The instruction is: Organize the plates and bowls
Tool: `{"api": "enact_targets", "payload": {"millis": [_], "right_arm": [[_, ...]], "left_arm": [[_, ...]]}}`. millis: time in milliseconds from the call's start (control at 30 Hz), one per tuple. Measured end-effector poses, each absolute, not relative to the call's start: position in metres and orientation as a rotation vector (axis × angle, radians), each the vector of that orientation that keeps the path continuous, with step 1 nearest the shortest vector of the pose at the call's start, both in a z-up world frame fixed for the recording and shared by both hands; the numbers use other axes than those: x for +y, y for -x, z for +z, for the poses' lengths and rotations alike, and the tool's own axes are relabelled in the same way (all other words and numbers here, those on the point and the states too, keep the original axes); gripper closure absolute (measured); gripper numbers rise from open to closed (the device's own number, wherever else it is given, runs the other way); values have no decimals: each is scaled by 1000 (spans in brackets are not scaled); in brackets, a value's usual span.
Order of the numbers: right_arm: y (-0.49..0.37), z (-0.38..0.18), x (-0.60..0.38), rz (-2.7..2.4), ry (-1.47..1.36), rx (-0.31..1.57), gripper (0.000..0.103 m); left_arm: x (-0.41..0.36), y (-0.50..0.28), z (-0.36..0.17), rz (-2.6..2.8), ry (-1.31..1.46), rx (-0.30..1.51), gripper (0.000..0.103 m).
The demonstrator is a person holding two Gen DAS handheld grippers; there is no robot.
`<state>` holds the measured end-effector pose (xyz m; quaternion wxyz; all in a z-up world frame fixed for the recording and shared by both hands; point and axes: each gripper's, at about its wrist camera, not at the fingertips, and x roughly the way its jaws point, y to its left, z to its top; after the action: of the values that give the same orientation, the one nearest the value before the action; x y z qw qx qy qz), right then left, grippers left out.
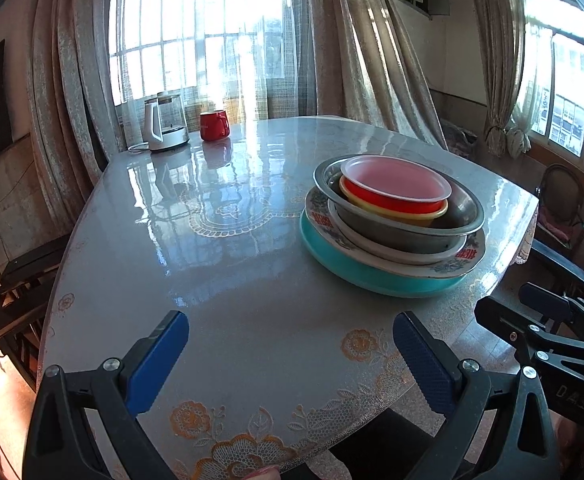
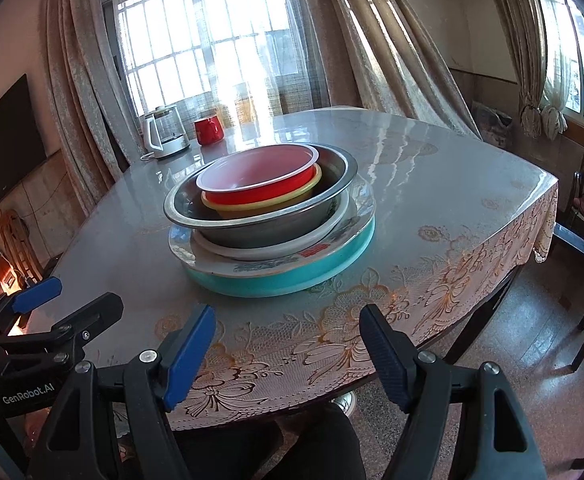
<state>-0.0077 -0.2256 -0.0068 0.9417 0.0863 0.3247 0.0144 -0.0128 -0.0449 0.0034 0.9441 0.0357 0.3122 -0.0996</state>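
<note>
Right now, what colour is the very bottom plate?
Turquoise plate, clearest in the right wrist view.

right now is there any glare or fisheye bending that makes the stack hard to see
Left wrist view: backlit window blows out and throws streaky glare on the table; the stack stays sharp. Right wrist view: same bright window, glare behind the stack, whose bowls read clearly. Both views bend curtains and table edges toward the rim; both grippers are open, in shade.

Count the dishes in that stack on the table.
6 visible, top to bottom: red bowl, yellow bowl, metal basin, white plate, patterned plate, teal dish. More could be nested out of sight.
</note>
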Motion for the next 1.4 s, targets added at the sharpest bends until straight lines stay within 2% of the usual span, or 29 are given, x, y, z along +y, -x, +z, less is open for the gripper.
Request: {"api": "enact_targets", "payload": {"millis": [1400], "right_arm": [[1,-16,-230,33,-204,711,27]], "left_arm": [[-51,6,-6,-203,-108,678,0]]}}
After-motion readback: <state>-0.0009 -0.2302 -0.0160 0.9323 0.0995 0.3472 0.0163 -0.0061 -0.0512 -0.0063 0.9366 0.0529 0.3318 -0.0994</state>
